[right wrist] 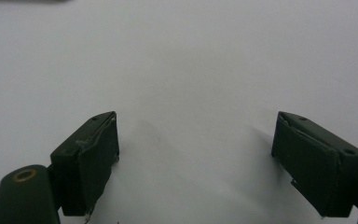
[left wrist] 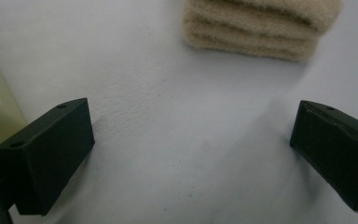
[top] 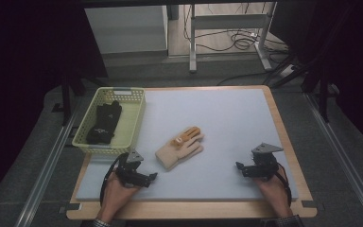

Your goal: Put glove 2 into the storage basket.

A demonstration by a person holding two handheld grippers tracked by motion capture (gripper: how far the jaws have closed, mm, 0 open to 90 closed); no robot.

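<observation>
A beige knitted glove [top: 180, 147] lay flat near the middle of the pale mat [top: 227, 123], its cuff toward the left gripper [top: 152, 176], whose jaws stood apart and empty just short of it. The right gripper [top: 238, 166], also spread wide and empty, rested well apart to the right. The glove looked light, soft and floppy; pinching the thick cuff seemed the surest hold. A yellow basket [top: 134, 120] holding a black glove [top: 104, 123] sat at the mat's left.

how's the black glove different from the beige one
The black glove lies inside the yellow basket; the beige glove lies on the bare grey mat. The black one is dark all over, while the beige one carries an orange patch. The beige glove sits closer to the left tool. Both lie flat, untouched.
</observation>
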